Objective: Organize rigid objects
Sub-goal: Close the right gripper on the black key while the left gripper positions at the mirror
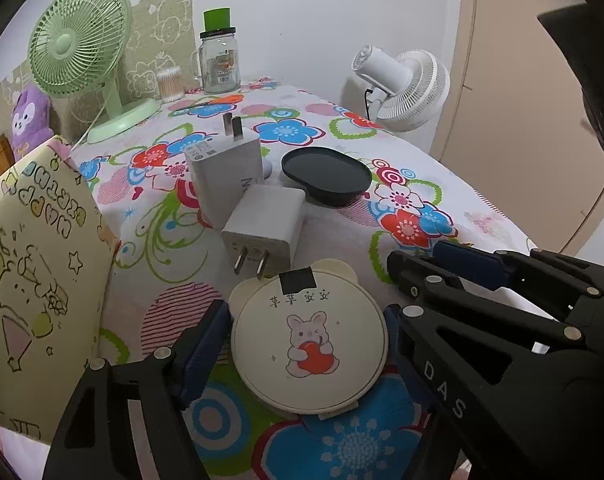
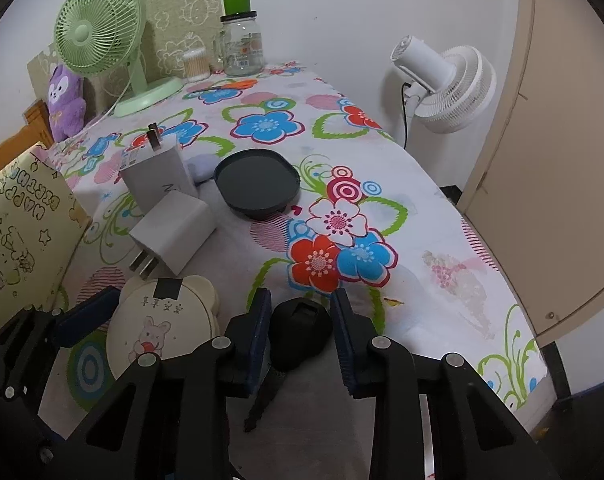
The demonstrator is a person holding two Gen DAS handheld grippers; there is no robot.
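Observation:
A round cream compact mirror (image 1: 308, 344) with a bunny picture lies flat on the flowered tablecloth (image 1: 406, 196). My left gripper (image 1: 304, 312) straddles it. Its right pad sits at the rim, and a thin strip of cloth shows beside the left pad (image 1: 206, 344), so it stands open. To its right my right gripper (image 2: 302, 308) is shut on the black head of a key (image 2: 300, 332), whose blade (image 2: 262, 400) points toward the camera. Beyond the mirror (image 2: 162, 328) lie a small white charger (image 1: 266, 224), a larger white charger (image 1: 222, 176) and a dark oval tray (image 1: 326, 174).
A yellow birthday bag (image 1: 34, 260) stands close on the left. At the back are a green fan (image 1: 78, 40), a glass jar (image 1: 220, 60), a cotton-swab box (image 1: 170, 84) and a purple plush (image 1: 30, 116). Past the table's right edge stand a white fan (image 1: 406, 88) and a beige door (image 2: 542, 160).

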